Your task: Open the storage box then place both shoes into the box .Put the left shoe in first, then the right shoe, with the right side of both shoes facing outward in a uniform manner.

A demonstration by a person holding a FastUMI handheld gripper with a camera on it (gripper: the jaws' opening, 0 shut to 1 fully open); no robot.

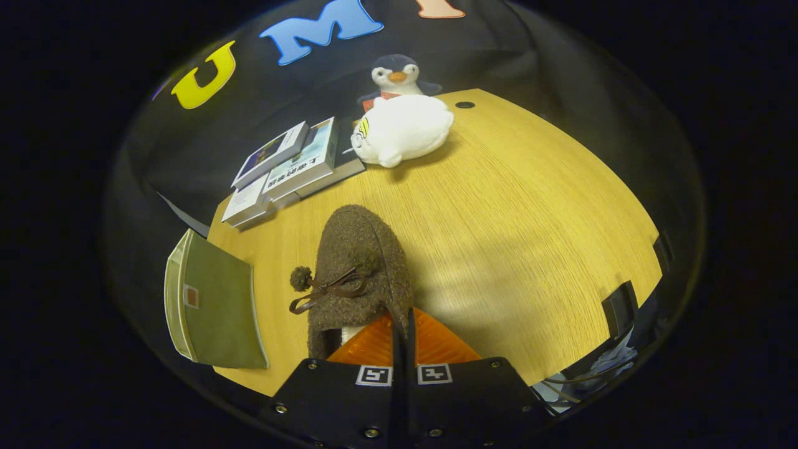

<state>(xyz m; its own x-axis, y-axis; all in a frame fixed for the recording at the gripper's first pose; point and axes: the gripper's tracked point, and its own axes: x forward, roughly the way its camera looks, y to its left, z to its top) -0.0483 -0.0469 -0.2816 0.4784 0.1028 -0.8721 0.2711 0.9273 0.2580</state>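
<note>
Gripper view: the hand-held gripper (402,324) has its fingers drawn close together, clamped on the heel edge of a brown fuzzy shoe (358,274). The shoe points away from the fingers, toe forward, with a small pompom and bow on its upper, above the wooden worktop (530,218); contact with the surface cannot be determined. A green storage box (215,305) sits at the worktop edge, left of the shoe. Beyond the shoe lies a stack of books (290,168). Beside the books rests a white plush toy (402,129), with a penguin plush (397,75) just behind it.
</note>
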